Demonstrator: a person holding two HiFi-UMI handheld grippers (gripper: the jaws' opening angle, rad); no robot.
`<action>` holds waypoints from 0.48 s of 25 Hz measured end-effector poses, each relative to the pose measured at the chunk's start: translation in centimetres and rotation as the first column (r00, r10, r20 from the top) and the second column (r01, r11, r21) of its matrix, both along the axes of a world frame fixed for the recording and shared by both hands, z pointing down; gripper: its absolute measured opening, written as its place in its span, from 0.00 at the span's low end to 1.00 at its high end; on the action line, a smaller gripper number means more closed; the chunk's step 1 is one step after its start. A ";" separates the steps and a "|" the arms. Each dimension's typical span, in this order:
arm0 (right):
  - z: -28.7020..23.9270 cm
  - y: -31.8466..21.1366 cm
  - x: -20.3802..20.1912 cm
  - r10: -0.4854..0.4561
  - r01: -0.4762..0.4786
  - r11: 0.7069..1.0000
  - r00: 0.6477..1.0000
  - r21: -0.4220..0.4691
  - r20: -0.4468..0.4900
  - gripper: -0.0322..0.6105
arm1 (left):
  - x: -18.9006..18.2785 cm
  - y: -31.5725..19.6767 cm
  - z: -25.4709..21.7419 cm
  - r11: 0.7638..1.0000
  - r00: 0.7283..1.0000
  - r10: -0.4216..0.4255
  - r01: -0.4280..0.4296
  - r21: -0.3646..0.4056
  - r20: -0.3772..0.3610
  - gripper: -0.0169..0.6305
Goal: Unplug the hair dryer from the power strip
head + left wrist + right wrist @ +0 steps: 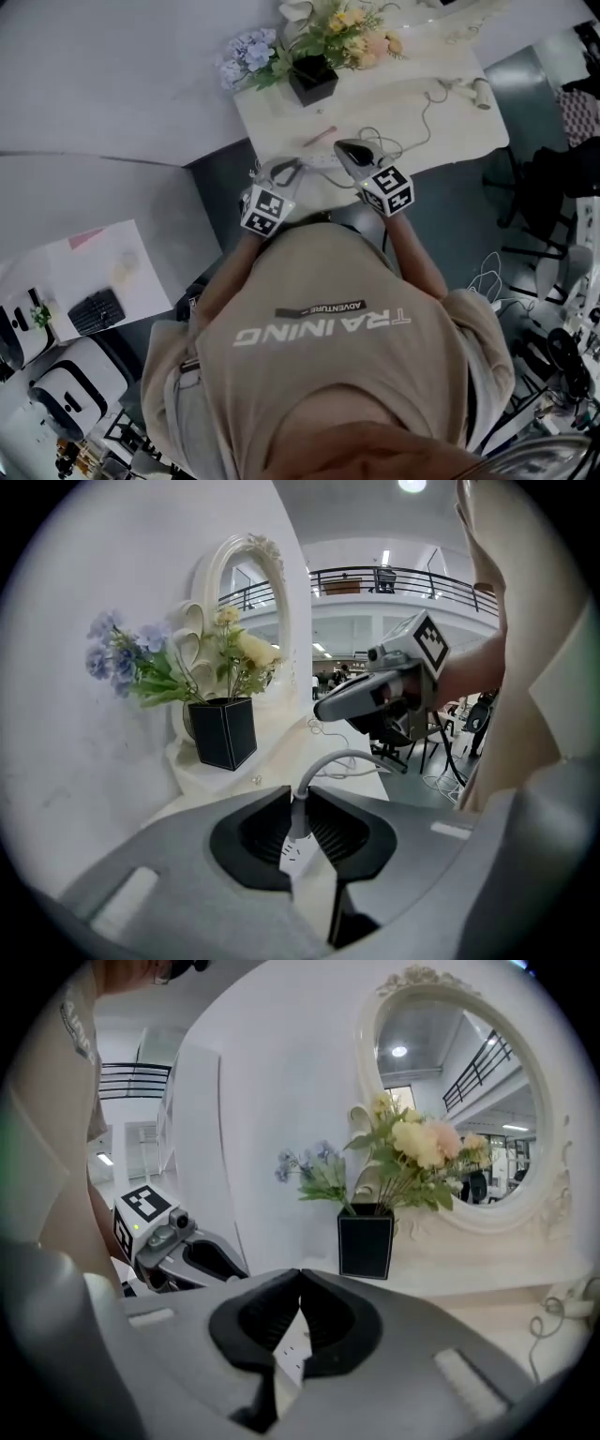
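Observation:
A white power strip (pixel 322 161) lies on the white table (pixel 403 122), close to its near edge. My left gripper (pixel 300 799) is shut on the white plug (pixel 298 819), which stands in the strip (pixel 302 857). The plug's grey cord (pixel 337 759) arcs up and to the right. In the head view this gripper (pixel 296 169) is at the strip's left end. My right gripper (pixel 300 1277) is shut with its tips touching, held just above the strip (pixel 291 1352); from overhead it (pixel 344 150) sits at the strip's right. The hair dryer (pixel 479 91) lies far right on the table.
A black box of flowers (pixel 312 80) stands at the back of the table, next to an oval white-framed mirror (pixel 459 1101). A pink pen (pixel 320 136) lies behind the strip. Cords loop across the table (pixel 427 117). Chairs and cables stand on the floor to the right (pixel 553 187).

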State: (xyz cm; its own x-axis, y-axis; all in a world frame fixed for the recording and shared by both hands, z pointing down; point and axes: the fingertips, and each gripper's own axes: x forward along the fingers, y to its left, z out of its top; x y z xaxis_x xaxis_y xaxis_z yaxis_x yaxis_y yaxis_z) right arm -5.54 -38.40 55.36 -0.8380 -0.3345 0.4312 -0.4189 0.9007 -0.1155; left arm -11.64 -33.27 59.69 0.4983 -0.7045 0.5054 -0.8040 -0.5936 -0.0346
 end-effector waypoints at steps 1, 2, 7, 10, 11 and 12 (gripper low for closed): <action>-0.7 0.0 0.0 0.005 -0.005 1.000 1.000 0.014 0.010 0.06 | -0.1 0.0 0.0 1.000 1.000 0.004 -0.004 0.003 0.002 0.12; -1.2 0.0 0.1 0.012 -0.012 1.000 1.000 0.026 0.018 0.06 | -0.2 -0.1 -0.1 1.000 1.000 0.009 -0.009 0.005 0.003 0.12; -3.0 0.0 1.4 0.062 -0.065 0.997 0.996 0.049 0.060 0.06 | 0.3 -0.3 -0.8 0.999 0.999 0.035 -0.034 0.024 -0.010 0.12; -3.3 0.4 2.1 0.077 -0.081 0.996 0.994 0.044 0.074 0.06 | 0.4 -0.3 -1.2 0.998 0.999 0.051 -0.051 0.030 -0.005 0.12; -3.3 0.5 2.3 0.079 -0.082 0.996 0.994 0.043 0.078 0.06 | 0.5 -0.3 -1.2 0.998 0.998 0.056 -0.056 0.029 -0.003 0.12; -3.4 0.5 2.3 0.078 -0.081 0.996 0.994 0.045 0.079 0.06 | 0.5 -0.3 -1.2 0.998 0.998 0.060 -0.060 0.028 -0.001 0.12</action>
